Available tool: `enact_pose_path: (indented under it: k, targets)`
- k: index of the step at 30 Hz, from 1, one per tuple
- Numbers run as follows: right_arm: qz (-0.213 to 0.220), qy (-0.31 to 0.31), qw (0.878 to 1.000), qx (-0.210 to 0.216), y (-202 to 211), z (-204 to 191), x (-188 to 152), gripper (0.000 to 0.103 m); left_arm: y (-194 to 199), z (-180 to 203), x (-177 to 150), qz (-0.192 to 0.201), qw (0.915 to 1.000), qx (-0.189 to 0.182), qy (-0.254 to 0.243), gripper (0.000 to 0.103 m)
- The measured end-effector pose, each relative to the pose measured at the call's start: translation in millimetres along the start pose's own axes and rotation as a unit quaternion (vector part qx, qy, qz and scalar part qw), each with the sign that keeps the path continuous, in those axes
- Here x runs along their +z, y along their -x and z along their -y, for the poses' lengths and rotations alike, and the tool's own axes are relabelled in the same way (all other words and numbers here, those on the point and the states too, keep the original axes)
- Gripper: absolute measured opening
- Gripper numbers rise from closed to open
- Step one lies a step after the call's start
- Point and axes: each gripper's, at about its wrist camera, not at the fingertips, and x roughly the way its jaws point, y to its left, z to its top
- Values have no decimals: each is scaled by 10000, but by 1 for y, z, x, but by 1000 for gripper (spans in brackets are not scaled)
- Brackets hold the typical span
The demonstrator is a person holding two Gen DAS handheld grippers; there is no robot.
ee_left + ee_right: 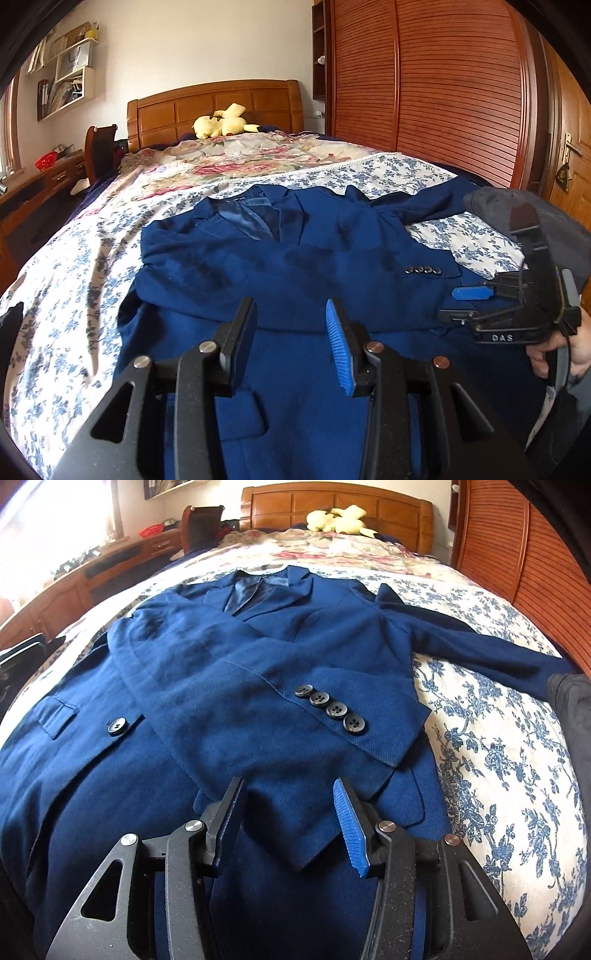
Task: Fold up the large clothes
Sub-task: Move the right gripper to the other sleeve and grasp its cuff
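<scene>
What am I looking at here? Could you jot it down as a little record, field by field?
place: bedroom, floral bedspread on a wooden bed
garment: navy blazer lying face up, collar toward the headboard
one sleeve: folded across the chest, its cuff buttons showing
other sleeve: stretched out sideways over the bedspread
left tongs: open, above the blazer's lower part, nothing between them
right tongs: open, above the hem near the folded cuff, nothing between them
by the headboard: yellow plush toy
folding: only begun
</scene>
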Motion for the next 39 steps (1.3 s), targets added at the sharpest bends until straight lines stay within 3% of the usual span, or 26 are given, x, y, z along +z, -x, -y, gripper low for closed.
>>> enact_pose_path:
  k: [9,21,26,30,39]
  targets:
    - [85,33,9999,-53,-1,-3,-3,51,-23,-7,-13,79,9997,31,212,37]
    - [339,-161,9992,152,19,8,-2,52,-15,-19,-21,403,9979,-36,515,37]
    - [676,-168,9975,-129,51,24,11,52,-15,-20,-23,411,9977,-64,533,37]
    - [874,-200,9950,-446,60,48,30,63,-14,-19,-24,444,9977,-66,515,37]
    - [551,-678,9896,-1142,17,137,73,64,-14,-13,-24,443,9983,-39,374,37]
